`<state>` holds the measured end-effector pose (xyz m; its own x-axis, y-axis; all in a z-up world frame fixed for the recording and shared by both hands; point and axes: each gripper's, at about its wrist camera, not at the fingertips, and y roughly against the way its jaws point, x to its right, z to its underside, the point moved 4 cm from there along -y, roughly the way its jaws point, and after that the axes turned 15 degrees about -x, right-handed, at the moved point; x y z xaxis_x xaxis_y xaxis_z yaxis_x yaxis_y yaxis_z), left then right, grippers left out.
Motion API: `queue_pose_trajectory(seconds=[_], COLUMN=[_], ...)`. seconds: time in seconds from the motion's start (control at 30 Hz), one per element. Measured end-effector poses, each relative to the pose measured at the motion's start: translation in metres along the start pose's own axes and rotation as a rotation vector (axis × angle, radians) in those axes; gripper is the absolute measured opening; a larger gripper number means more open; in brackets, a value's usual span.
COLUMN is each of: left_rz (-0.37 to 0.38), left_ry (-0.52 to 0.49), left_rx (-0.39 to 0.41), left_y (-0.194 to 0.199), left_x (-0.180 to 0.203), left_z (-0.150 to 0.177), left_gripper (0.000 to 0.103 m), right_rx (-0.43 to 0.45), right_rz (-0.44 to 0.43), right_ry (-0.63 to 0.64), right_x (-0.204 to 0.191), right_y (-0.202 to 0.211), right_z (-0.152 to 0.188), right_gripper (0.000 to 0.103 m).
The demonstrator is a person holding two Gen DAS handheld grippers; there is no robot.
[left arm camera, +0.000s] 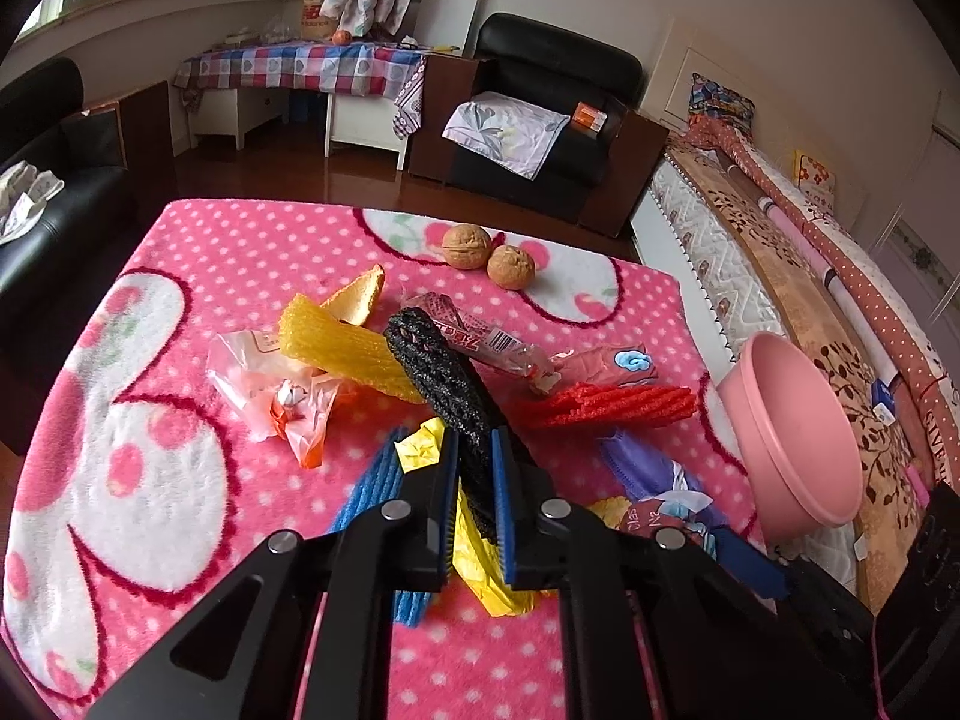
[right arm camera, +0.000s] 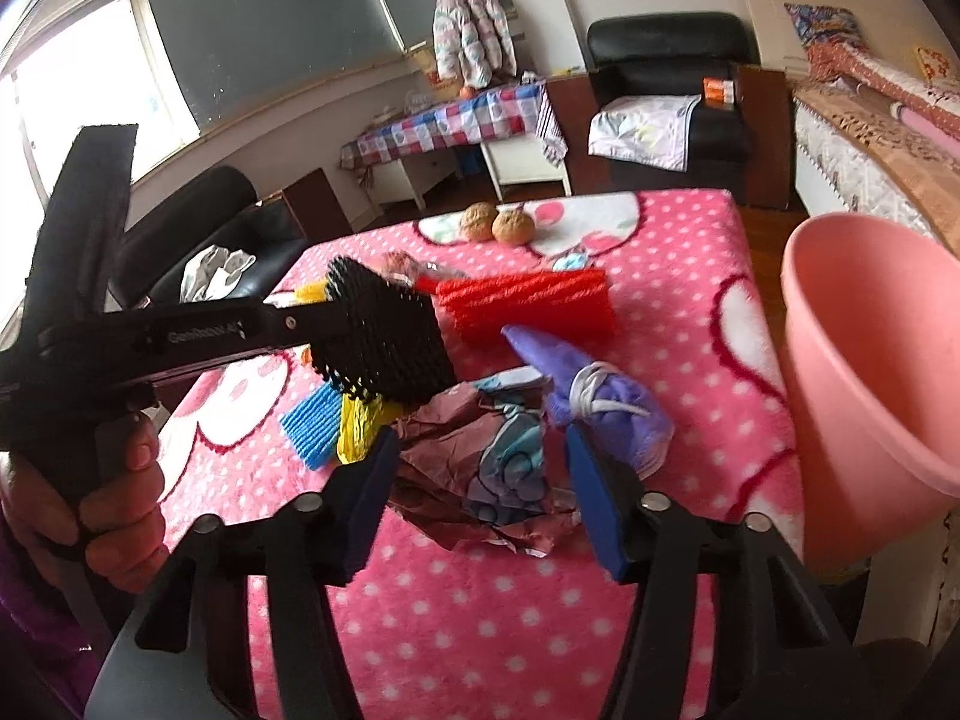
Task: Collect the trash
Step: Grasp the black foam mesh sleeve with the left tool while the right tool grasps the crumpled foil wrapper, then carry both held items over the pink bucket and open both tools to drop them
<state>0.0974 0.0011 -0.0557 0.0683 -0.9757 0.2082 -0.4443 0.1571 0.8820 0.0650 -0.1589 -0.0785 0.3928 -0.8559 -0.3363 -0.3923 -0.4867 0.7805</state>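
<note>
Left hand-held gripper (left arm camera: 474, 456) clamps black net (left arm camera: 438, 372); right (right arm camera: 480, 450) half-open; two walnuts (left arm camera: 487, 256).

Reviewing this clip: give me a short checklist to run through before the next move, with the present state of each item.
1. Left gripper has its jaws shut on the black foam net: ok.
2. Net free of the pile: cannot tell; it lies across the yellow foam net and the yellow wrapper.
3. Right gripper on a piece: not ok; its jaws straddle the crumpled brown wrapper without pressing it.
4. Pink bin open and unobstructed at the table's edge: ok.
5. Walnuts apart from the trash: ok.
</note>
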Motion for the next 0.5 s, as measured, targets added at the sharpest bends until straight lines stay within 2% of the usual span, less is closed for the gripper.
queue_pose_trajectory(seconds=[0.07, 0.1, 0.17, 0.23, 0.33, 0.5], left_rz=[-0.010, -0.014, -0.017, -0.019, -0.019, -0.014], left_ry=[-0.010, -0.015, -0.024, -0.030, -0.041, -0.048], left_rx=[0.005, 0.007, 0.012, 0.019, 0.032, 0.054], left_y=[0.002, 0.002, 0.004, 0.007, 0.012, 0.021], left_x=[0.002, 0.003, 0.005, 0.006, 0.009, 0.010], left_z=[0.001, 0.002, 0.003, 0.004, 0.006, 0.009], left_gripper=[0.010, 0.010, 0.010, 0.010, 0.010, 0.010], right_rx=[-0.012, -0.018, -0.016, -0.017, -0.007, 0.018], right_rz=[-0.006, -0.010, -0.010, -0.010, -0.012, -0.012], right_ry=[-0.002, -0.002, 0.000, 0.008, 0.010, 0.012], right_x=[0.000, 0.000, -0.002, -0.004, -0.006, -0.010], right_y=[-0.003, -0.004, -0.004, -0.003, 0.001, 0.012], right_z=[0.000, 0.000, 0.000, 0.000, 0.002, 0.003], right_gripper=[0.045, 0.044, 0.032, 0.026, 0.019, 0.017])
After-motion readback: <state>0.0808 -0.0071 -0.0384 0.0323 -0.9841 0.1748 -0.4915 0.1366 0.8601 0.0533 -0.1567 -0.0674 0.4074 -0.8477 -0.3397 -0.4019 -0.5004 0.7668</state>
